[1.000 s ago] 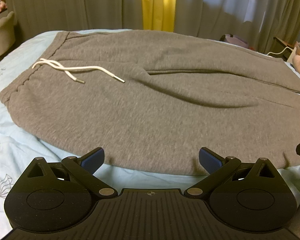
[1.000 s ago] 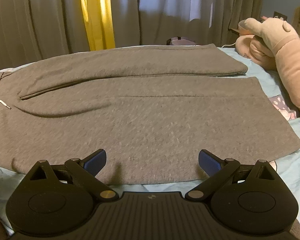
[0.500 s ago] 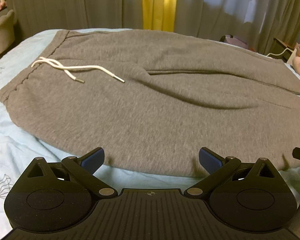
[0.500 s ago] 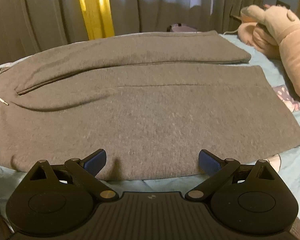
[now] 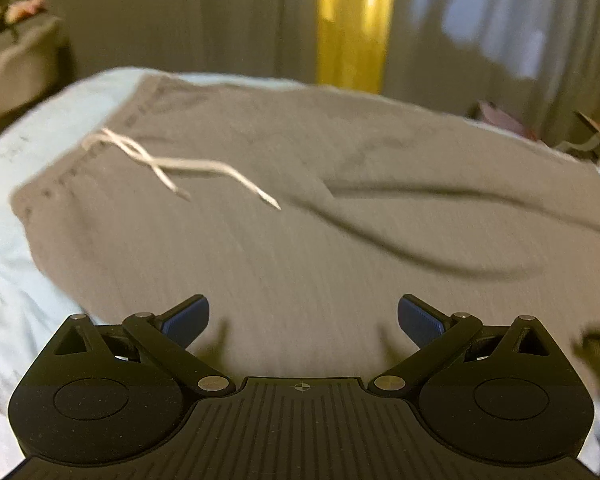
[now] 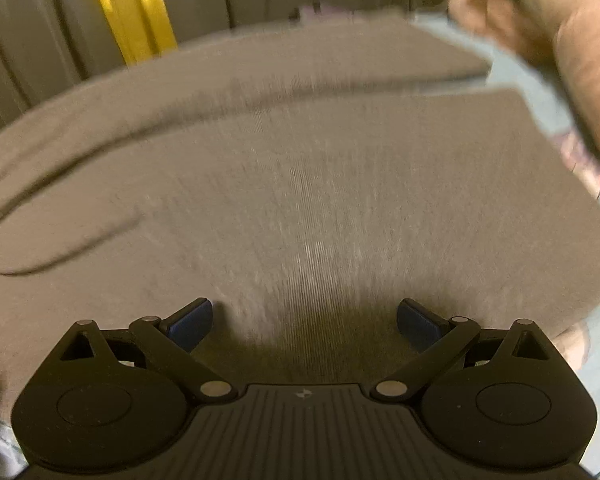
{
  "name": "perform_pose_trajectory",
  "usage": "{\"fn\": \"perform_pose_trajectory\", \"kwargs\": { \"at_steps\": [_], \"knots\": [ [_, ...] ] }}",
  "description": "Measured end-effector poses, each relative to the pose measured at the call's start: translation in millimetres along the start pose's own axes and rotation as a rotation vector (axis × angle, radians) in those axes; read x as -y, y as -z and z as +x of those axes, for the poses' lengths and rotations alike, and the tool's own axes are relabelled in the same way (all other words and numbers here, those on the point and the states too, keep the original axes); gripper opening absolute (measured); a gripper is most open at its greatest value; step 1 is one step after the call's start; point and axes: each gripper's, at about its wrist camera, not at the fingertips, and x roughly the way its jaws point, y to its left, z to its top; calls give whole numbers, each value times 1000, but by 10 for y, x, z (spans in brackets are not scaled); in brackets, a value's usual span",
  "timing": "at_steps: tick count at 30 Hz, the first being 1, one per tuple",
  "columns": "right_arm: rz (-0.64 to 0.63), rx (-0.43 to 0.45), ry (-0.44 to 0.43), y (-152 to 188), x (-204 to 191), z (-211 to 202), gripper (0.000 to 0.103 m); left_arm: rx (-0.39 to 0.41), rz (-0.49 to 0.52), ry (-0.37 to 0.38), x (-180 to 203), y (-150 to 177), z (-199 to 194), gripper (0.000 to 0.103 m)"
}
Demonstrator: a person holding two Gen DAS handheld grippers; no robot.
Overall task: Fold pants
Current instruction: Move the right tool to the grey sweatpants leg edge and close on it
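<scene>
Grey sweatpants (image 5: 308,208) lie flat across a light blue bed, waistband at the left with a white drawstring (image 5: 172,168) on top. In the right wrist view the two legs (image 6: 320,168) stretch to the right, the far leg lying along the near one. My left gripper (image 5: 303,318) is open, its blue pads over the near edge of the hip area. My right gripper (image 6: 304,318) is open too, low over the near leg, with cloth under and between its fingers. Both views are motion-blurred.
The light blue sheet (image 5: 16,312) shows left of the pants. A pink plush toy (image 6: 572,48) lies at the right beside the leg ends. Grey curtains and a yellow strip (image 5: 352,24) hang behind the bed. An armchair (image 5: 16,68) stands far left.
Both grippers have moved forward and down over the near edge of the pants, which now fill more of each view. Both stay open. The pants lie as before.
</scene>
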Motion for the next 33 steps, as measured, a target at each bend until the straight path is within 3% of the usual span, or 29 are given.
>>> {"fn": "perform_pose_trajectory", "kwargs": {
  "at_steps": [6,9,10,12,14,16,17,18,19,22,26,29,31,32,33],
  "knots": [
    [-3,-75,-17,-132,43,187,100,138,-106,-127,-11,-474,304,103],
    [-51,-180,-37,-373,43,218,99,153,-135,-199,-131,-550,539,103],
    [-33,-176,-68,-525,86,193,99,158,-139,-231,-197,-522,615,103],
    [36,-78,-133,-926,212,107,99,186,-164,-289,-343,-456,709,103],
    [116,13,-138,-1444,296,128,98,194,-188,-302,-471,-441,749,103],
    [187,65,-153,-1945,318,291,83,211,-216,-306,-560,-432,807,103],
    [233,75,-146,-2193,318,418,77,212,-223,-313,-599,-420,844,103],
    [287,76,-147,-2428,313,569,65,200,-229,-319,-622,-417,895,103],
    [335,65,-153,-2638,315,721,61,183,-234,-317,-647,-406,950,103],
    [456,51,-147,-3109,267,1147,62,121,-241,-310,-699,-350,1134,103],
    [525,60,-45,-3431,95,1596,65,139,-280,-282,-774,-263,1203,103],
    [535,8,31,-3501,20,1905,65,160,-269,-291,-765,-239,1237,103],
    [532,43,75,-3507,-1,1972,64,181,-267,-298,-739,-209,1243,103],
    [527,65,90,-3511,-6,1989,61,188,-264,-300,-727,-197,1239,103],
    [510,81,110,-3492,-17,1995,44,190,-262,-298,-729,-196,1242,103]
  ]
}}
